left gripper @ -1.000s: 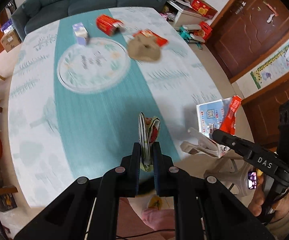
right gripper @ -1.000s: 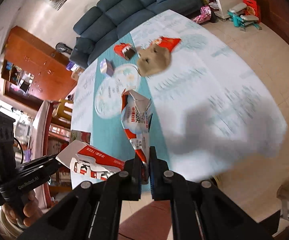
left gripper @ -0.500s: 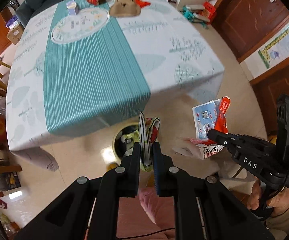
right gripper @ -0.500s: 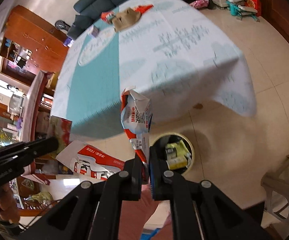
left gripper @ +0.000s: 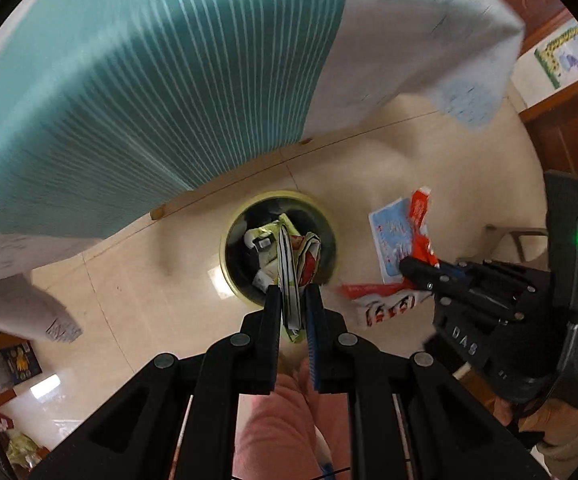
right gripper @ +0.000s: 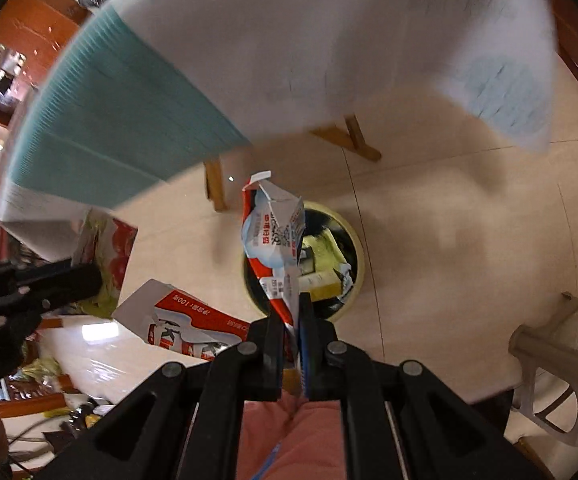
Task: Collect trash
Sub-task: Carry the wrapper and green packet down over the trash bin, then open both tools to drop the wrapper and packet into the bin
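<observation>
My left gripper [left gripper: 293,292] points straight down and is shut on a flattened white, green and red wrapper [left gripper: 289,268]. It hangs right over the round yellow-rimmed bin [left gripper: 225,256], which has several scraps inside. My right gripper [right gripper: 293,300] is shut on a crushed red, white and blue carton [right gripper: 273,232] above the near-left side of the bin [right gripper: 361,268]. A red-and-white carton flap [right gripper: 185,320] sticks out to the left of its jaws. In each wrist view the other gripper shows at the side: the right gripper [left gripper: 409,270] and the left gripper [right gripper: 93,276].
The table's teal and white cloth [left gripper: 149,80] hangs just beyond the bin, with wooden legs [right gripper: 215,184] under it. A beige plastic stool [right gripper: 549,368] stands at the right. A person's pink trouser leg [left gripper: 277,420] is beneath the grippers. The floor is pale tile.
Both grippers have come off the table top and sunk toward the floor, each keeping its piece of trash. The bin has come into view and grown much nearer.
</observation>
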A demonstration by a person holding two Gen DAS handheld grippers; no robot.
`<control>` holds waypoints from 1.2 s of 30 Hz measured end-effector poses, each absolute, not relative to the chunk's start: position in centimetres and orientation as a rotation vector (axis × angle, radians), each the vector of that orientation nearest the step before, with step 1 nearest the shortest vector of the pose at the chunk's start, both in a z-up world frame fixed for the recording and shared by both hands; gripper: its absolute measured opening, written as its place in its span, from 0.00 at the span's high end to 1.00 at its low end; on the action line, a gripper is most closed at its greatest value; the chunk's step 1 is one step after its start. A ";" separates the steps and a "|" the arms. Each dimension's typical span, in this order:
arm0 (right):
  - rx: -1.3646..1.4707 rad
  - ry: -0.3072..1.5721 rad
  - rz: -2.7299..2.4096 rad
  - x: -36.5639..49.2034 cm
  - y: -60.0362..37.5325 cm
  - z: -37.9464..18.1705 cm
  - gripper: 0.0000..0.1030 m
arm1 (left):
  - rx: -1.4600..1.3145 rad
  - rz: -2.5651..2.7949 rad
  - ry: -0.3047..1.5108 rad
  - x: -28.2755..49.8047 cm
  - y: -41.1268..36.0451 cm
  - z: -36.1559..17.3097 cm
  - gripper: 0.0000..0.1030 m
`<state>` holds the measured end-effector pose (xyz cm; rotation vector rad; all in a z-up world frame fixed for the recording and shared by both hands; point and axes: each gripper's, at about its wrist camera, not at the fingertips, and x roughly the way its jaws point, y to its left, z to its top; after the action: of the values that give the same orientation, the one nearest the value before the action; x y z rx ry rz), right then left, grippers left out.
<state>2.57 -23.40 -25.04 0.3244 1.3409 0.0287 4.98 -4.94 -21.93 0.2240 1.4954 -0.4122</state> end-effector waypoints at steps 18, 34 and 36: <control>0.292 1.493 -0.008 7.1 -22.1 -45.5 0.93 | 0.210 -0.379 1.564 6.8 -5.0 -41.0 0.63; 0.340 1.436 -0.033 7.0 -22.9 -44.8 0.45 | 0.247 -0.284 1.491 6.5 -3.3 -40.1 0.11; 0.351 1.429 -0.040 6.6 -22.9 -44.0 0.45 | 0.230 -0.275 1.486 6.3 -3.0 -39.1 0.11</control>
<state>6.58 -22.92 -44.04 0.3514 1.4292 -0.0398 6.31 -2.96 -39.10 0.2297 1.4856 -0.2751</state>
